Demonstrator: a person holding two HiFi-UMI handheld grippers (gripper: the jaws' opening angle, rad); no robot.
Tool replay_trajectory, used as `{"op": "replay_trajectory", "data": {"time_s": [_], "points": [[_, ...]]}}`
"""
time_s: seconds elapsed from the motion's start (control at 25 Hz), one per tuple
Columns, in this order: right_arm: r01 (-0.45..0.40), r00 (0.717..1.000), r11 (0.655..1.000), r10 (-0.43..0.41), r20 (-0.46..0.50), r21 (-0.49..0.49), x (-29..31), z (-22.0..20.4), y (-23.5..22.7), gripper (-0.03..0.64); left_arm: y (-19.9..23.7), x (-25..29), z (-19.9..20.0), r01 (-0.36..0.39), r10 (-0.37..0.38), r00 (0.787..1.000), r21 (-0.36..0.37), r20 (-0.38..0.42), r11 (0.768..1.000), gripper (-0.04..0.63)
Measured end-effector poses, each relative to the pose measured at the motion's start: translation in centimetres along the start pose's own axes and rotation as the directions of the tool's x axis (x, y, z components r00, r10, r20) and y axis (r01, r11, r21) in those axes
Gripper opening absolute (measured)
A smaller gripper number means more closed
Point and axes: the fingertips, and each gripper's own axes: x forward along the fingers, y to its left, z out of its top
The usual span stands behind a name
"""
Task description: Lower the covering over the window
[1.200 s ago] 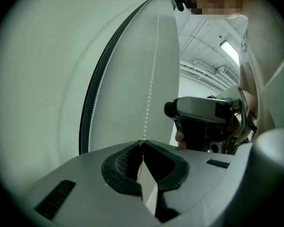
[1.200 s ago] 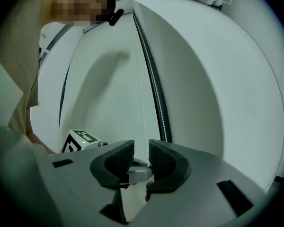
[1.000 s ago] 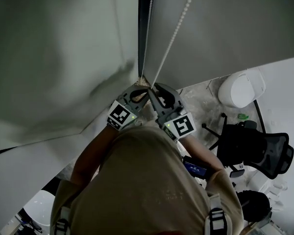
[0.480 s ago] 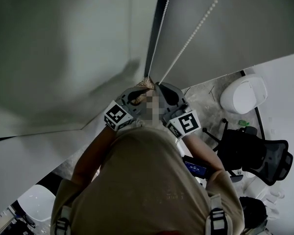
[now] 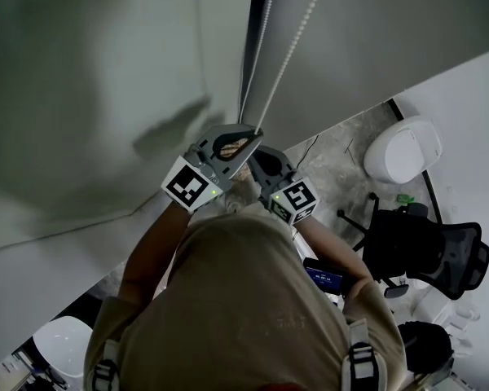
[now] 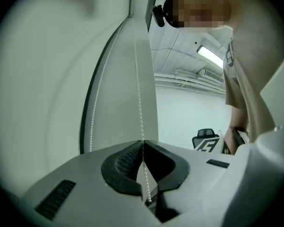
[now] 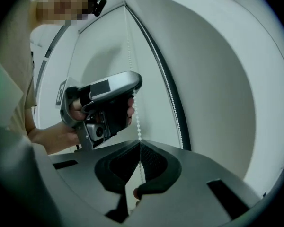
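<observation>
Up top, left hand-held gripper (image 5: 253,131) (image 6: 143,148): jaws pressed together on the bead chain (image 6: 137,79) (image 5: 297,35). The beads rise straight out from between the black pads, and a short length hangs down behind them.
Just below it, right hand-held gripper (image 5: 252,151) (image 7: 140,148): pinching the same bead chain. Its pads meet on the beads, which run up from them to the tip of the left hand-held gripper.
Hand (image 7: 75,110): wrapped round the left hand-held gripper's handle, above and to the left of the right jaws.
Second chain run (image 7: 173,103): free, just beside the pinched run, lying along the dark strip (image 7: 163,74).
Window covering (image 6: 125,70) (image 5: 367,31): a pale panel straight ahead of both sets of jaws, behind the chain. Its lower edge cannot be made out.
Office chair (image 5: 424,247): on the floor (image 5: 342,149), well behind and below the right hand-held gripper.
</observation>
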Motion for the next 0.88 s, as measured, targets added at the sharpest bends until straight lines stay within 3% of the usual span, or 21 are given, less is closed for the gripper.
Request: {"op": "replay_trajectory", "data": {"time_s": [0.12,0.2,0.24,0.28,0.32,0.44,0.52,0.68,0.8,0.88], "points": [[0.017,1.000,1.000,-0.017,0.000,-0.009,-0.4,-0.1,-0.6,0.009,0.1,-0.4,-0.5,0.018,-0.018,0.999,-0.014,0.044,1.000,0.020],[-0.014,1.000,0.999,0.015,0.023,-0.042,-1.2,0.4,-0.1,0.011,0.4,-0.3,-0.5,0.003,-0.003,0.999,-0.003,0.046,1.000,0.018],[-0.035,0.998,0.998,0.037,0.052,-0.045,-1.7,1.1,0.2,0.049,0.6,-0.1,-0.5,-0.011,0.011,0.999,-0.006,0.042,1.000,0.018],[-0.046,0.994,0.998,0.050,0.097,-0.040,-2.3,2.0,0.5,0.154,0.8,-0.1,-0.6,-0.020,0.020,0.999,-0.017,0.039,1.000,0.018],[-0.044,0.986,0.999,0.049,0.159,-0.031,-2.8,3.4,0.6,0.181,1.1,-0.3,-0.8,-0.021,0.022,0.999,-0.031,0.040,0.999,0.018],[-0.010,0.942,0.999,0.026,0.335,-0.049,-4.0,8.2,1.0,0.179,1.2,-0.6,-2.5,-0.003,0.004,1.000,-0.039,0.025,0.999,0.017],[0.007,0.930,0.995,0.030,0.366,-0.099,-4.0,10.3,1.6,0.179,0.7,-0.5,-4.4,0.006,-0.007,1.000,-0.041,-0.003,0.999,0.017],[0.021,0.970,0.992,0.009,0.243,-0.122,-1.9,9.7,1.5,0.146,-1.2,-0.7,-8.0,0.018,-0.021,0.998,-0.042,-0.058,0.999,0.017],[0.045,0.976,0.989,-0.013,0.217,-0.142,-2.1,9.4,1.8,0.024,-2.4,-0.9,-8.6,0.006,-0.009,0.998,-0.052,-0.058,0.999,0.017],[0.043,0.977,0.985,-0.006,0.215,-0.167,-2.2,9.1,2.8,0.012,-2.8,-1.3,-8.4,0.008,-0.011,0.999,-0.054,-0.045,0.999,0.017]]}}
